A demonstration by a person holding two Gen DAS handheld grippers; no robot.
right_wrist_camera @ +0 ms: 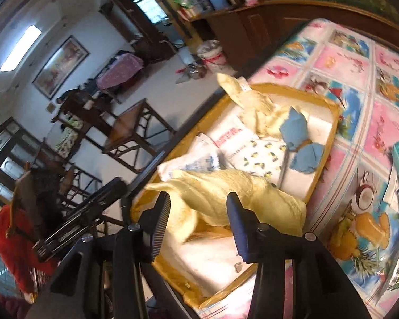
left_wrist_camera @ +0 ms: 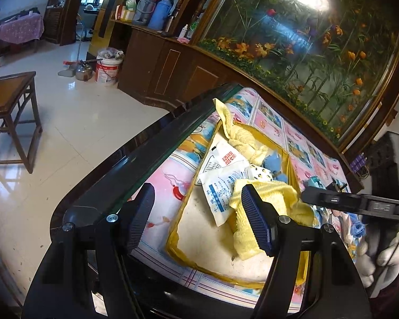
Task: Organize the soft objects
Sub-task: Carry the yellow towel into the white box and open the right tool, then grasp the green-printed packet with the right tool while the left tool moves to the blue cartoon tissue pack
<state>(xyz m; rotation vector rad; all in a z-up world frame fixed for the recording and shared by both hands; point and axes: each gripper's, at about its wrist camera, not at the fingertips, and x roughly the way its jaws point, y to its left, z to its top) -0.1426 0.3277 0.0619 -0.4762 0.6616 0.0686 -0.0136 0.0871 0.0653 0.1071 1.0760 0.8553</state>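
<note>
Nearest, left gripper (left_wrist_camera: 198, 216) with fingers spread wide, gripping nothing, above the near edge of the yellow-rimmed tray (left_wrist_camera: 174, 235). Right gripper (right_wrist_camera: 198, 230) also wide open and empty, just over the yellow towel (right_wrist_camera: 226, 199) lying in the tray. Further inside, white packets (left_wrist_camera: 220, 183), a blue cloth (right_wrist_camera: 303, 143) and a second yellow towel (left_wrist_camera: 239, 133) at the far end.

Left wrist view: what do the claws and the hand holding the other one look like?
The left claw has black angular arms with silver screws and ribbed pads, dark blue on the right finger. The right claw's build matches. The person's right hand wears a white knitted glove with a dark maroon sleeve; thin black cable runs past it.
</note>
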